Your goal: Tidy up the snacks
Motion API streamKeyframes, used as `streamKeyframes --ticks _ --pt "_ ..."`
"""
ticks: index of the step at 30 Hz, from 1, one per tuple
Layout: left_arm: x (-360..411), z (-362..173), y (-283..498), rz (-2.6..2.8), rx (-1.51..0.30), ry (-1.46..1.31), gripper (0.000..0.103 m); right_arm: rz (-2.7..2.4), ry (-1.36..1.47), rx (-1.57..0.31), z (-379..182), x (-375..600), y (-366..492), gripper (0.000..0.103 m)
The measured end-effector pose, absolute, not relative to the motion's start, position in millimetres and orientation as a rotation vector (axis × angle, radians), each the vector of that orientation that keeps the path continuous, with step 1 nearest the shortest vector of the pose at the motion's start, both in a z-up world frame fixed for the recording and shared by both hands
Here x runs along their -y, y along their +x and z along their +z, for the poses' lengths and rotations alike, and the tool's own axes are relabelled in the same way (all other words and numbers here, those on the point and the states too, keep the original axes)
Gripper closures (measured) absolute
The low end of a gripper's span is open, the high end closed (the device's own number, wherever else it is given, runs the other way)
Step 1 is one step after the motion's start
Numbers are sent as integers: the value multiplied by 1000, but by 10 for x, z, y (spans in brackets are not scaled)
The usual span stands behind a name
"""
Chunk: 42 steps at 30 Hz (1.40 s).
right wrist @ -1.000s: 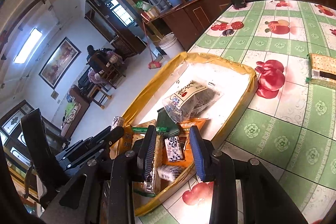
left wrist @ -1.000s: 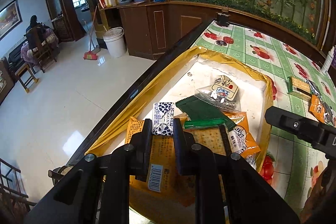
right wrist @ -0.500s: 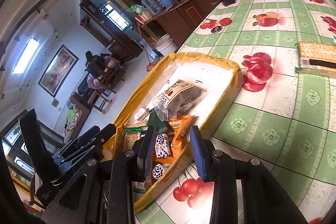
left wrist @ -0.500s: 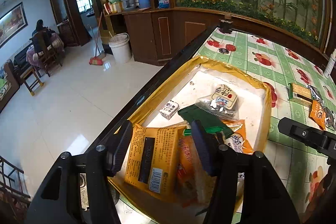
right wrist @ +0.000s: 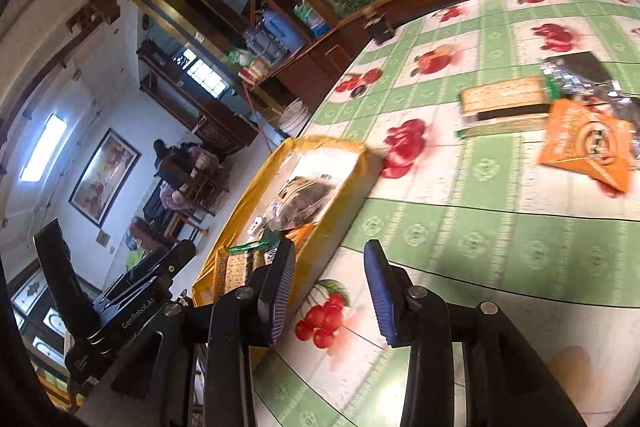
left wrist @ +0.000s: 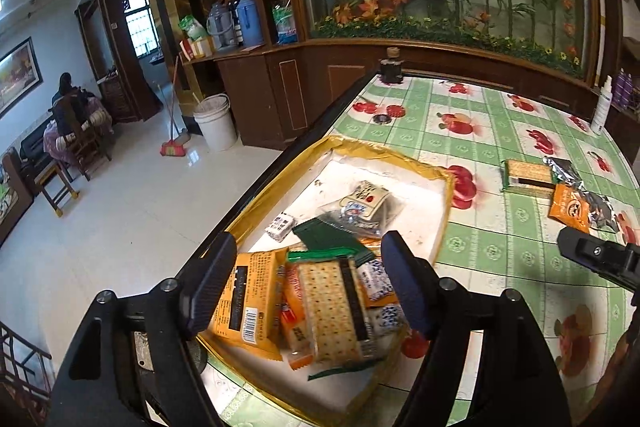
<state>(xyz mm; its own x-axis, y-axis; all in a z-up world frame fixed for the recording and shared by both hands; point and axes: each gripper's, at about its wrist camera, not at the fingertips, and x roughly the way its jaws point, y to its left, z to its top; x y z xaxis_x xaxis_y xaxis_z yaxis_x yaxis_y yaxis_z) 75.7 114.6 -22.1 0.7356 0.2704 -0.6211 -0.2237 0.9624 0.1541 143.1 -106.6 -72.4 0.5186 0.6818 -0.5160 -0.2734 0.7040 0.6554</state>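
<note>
Two claws are seen, both with their jaws spread apart and nothing gripped. The left claw (left wrist: 308, 281) is held above the near end of the yellow-rimmed tray (left wrist: 446, 211), which is set at the left edge of the desk (left wrist: 500, 227); beneath it a heap of snacks is piled: a cracker pack (left wrist: 330, 311), an orange packet (left wrist: 248, 299) and small blue-and-white sachets (left wrist: 376, 279). The right claw (right wrist: 330, 291) is poised over bare tablecloth just beside the tray's right rim. Well ahead of it, toward the far right of the desk, three loose snacks are left outside the tray: a second cracker pack (right wrist: 504, 105), an orange pouch (right wrist: 586, 147) and a silver wrapper (right wrist: 580, 75), the last two overlapping. The second cracker pack's long axis is laid roughly across the right claw's line of approach. These strays are judged nearer the right claw, so a forward reach by that arm is probably called for.
</note>
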Motion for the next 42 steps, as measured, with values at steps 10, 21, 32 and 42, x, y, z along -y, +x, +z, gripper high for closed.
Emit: streamKeyframes --ticks 10,21,32,42 --pt "-756 -141 741 214 -695 108 27 453 695 -771 -830 2097 1181 52" --pt "-163 -290 898 95 -747 152 27 297 733 -737 -944 2892 1054 48" --pt "207 -421 1369 12 -805 183 27 208 654 -754 -988 3129 1218 43" --pt "335 -522 1602 -12 -836 204 28 176 617 -767 -1024 3166 1338 37"
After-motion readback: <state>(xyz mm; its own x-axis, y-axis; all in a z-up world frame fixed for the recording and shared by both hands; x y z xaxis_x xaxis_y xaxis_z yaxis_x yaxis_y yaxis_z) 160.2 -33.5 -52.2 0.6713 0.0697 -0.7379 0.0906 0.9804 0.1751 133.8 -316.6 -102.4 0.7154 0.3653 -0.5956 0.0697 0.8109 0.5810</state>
